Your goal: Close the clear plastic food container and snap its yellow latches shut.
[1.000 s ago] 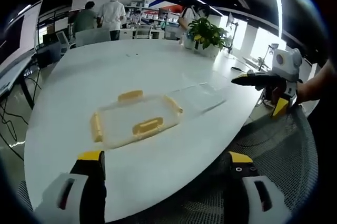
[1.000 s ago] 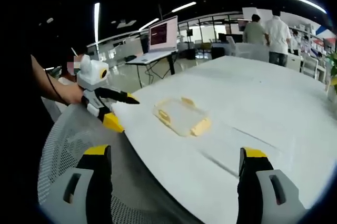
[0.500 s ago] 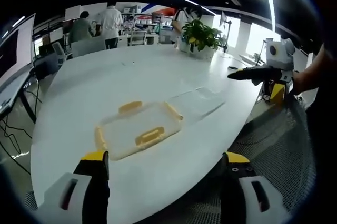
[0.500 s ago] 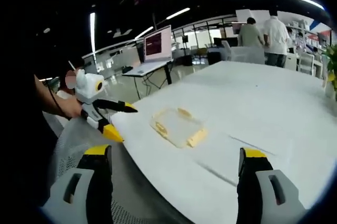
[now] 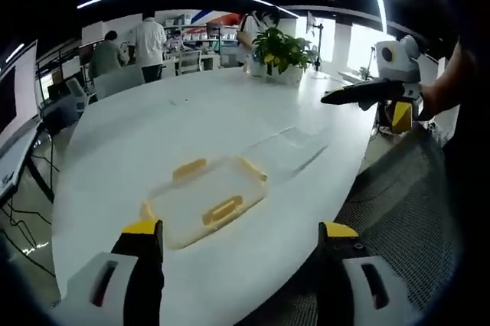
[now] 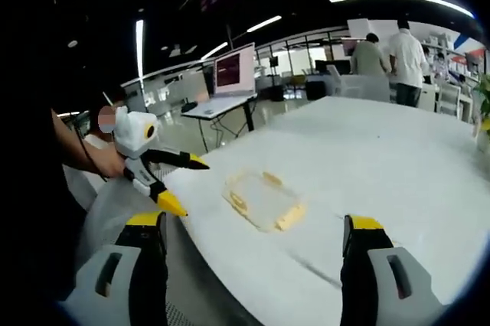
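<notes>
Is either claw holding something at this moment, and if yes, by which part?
Nothing is held. The left claw and the right claw are both open and empty, away from the clear container lying on the white table.

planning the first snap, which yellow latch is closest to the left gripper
The latch on the container's long near side, facing the left gripper. The others sit on the far side and the two ends.

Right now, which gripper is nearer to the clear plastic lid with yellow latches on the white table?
Judging hedged: left. The left gripper hangs open at the table edge beside the clear plastic lid with yellow latches; the right gripper, also open, hovers farther off past the far edge.
</notes>
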Available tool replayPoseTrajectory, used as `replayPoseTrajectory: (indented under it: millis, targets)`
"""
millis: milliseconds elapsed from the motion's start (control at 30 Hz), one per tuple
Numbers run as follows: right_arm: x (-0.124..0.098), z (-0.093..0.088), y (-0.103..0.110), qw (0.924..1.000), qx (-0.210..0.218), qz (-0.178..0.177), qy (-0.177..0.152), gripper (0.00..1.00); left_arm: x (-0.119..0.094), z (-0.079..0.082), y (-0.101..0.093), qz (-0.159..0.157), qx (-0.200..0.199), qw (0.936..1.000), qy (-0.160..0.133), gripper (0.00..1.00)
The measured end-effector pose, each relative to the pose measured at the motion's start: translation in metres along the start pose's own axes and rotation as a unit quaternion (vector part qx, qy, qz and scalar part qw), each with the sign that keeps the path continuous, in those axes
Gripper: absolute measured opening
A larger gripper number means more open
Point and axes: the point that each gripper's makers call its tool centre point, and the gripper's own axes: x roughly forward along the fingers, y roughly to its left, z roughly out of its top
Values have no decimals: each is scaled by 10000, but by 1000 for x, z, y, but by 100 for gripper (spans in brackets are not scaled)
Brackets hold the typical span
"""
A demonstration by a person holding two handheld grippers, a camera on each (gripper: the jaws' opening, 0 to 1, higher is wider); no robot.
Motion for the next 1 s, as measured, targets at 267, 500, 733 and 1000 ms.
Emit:
replayPoseTrajectory:
  millis: [267,500,733,1000]
  targets:
    - [9,6,-5,9998,-166,55,9,92,-6,-3,12,-101,-56,9999,127,83]
    - [16,9,-10,9992,-370,88,126,88,-5,-10,10,-438,86,9981,435,80]
    - [29,14,-11,9982,-512,209,220,86,-1,-7,19,-532,90,9972,511,81]
    - [45,4,-13,9962,-618,398,473,85,2,-14,29,-735,456,9927,843,80]
